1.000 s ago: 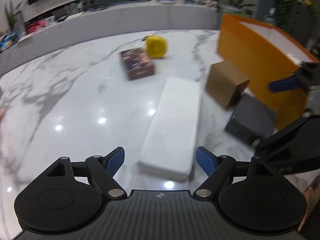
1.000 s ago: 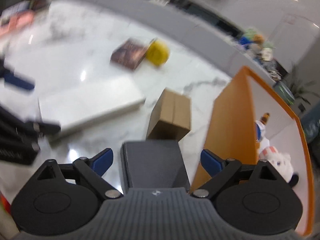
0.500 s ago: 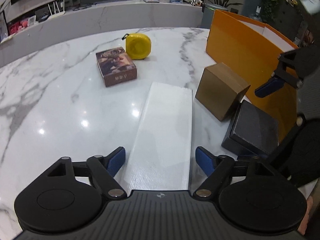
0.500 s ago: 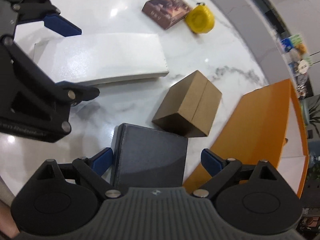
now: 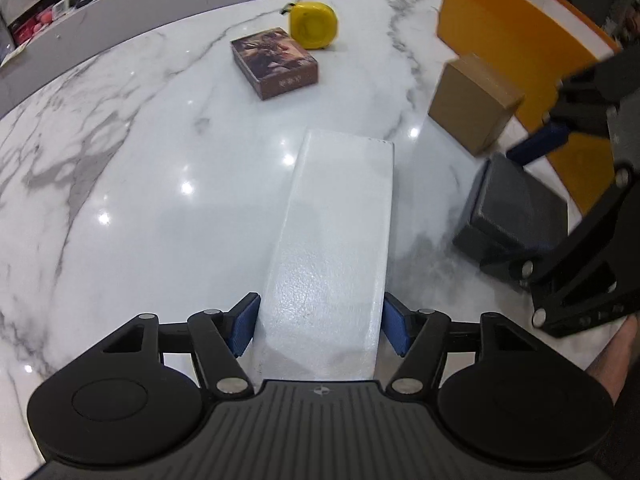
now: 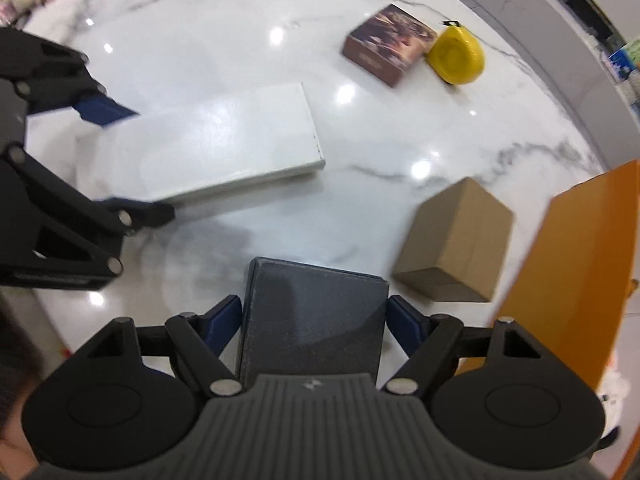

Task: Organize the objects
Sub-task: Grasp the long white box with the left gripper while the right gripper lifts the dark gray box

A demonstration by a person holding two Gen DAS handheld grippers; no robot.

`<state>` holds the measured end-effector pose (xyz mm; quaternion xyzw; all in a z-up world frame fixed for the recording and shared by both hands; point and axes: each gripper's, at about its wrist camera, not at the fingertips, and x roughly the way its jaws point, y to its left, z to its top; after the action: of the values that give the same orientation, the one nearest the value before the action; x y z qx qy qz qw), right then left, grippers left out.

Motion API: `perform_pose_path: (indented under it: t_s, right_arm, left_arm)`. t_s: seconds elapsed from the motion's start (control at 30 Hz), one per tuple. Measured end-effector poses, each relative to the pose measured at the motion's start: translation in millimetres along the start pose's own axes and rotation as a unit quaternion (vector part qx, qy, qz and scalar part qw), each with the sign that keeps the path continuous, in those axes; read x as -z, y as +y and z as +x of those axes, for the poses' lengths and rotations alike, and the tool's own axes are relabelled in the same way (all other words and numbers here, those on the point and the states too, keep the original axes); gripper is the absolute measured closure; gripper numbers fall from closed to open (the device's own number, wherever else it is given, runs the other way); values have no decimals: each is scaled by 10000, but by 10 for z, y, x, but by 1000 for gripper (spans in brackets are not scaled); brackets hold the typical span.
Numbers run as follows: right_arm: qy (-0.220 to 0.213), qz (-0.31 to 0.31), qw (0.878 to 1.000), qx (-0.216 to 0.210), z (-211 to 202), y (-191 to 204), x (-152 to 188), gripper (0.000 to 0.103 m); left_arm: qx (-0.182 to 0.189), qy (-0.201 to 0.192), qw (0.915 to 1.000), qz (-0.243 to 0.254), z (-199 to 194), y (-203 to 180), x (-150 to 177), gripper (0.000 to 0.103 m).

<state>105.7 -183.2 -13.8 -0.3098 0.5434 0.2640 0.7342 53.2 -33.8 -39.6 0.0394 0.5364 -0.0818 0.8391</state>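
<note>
A long white box [image 5: 332, 240] lies flat on the marble table [image 5: 140, 160]. Its near end sits between the blue pads of my left gripper [image 5: 319, 328]. The jaws are closing, with the pads almost at the box's long sides. In the right wrist view the same left gripper [image 6: 128, 160] straddles the white box [image 6: 224, 140]. A dark grey box [image 6: 316, 312] lies between the pads of my right gripper [image 6: 314, 322]. These jaws are closing too, with the pads close beside its edges. The left wrist view shows the right gripper [image 5: 532, 208] over the dark box [image 5: 516, 208].
A brown cardboard box [image 6: 456, 240] stands just beyond the dark box, against a tall orange bin [image 5: 520, 48]. Farther back lie a picture-printed box [image 5: 276, 62] and a round yellow case [image 5: 314, 24]. A person's hand [image 5: 612, 352] shows at the right edge.
Both pairs of jaws have narrowed around their boxes. The left gripper has come farther over the white box's end. The right gripper has tipped downward over the dark box.
</note>
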Motion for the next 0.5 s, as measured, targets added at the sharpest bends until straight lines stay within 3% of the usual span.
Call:
perform_pose_path:
  t_s: [0.07,0.13,0.2,0.4,0.5]
  right_arm:
    - [39,-41,10000,67,17,12,4,21]
    - [126,-128,9994,307,68,19,11,12]
    - [204,-149,9990,356,109,15,16,12]
    - [227,280,9993,-46,150,-67,72,11]
    - [190,513,9983,-182,155,-117,104,13]
  left_arm:
    - [157,-203,9995,-202,-10,32,-18,14]
    - [258,-283,9988,-291,0,31,-49,14]
    - [214,-343,9989,-222,21,1,-55,14]
    - [-75,-476,9987,166,107,-123,-35,14]
    - [-30,-508,9986,148,106,-124,-33,17]
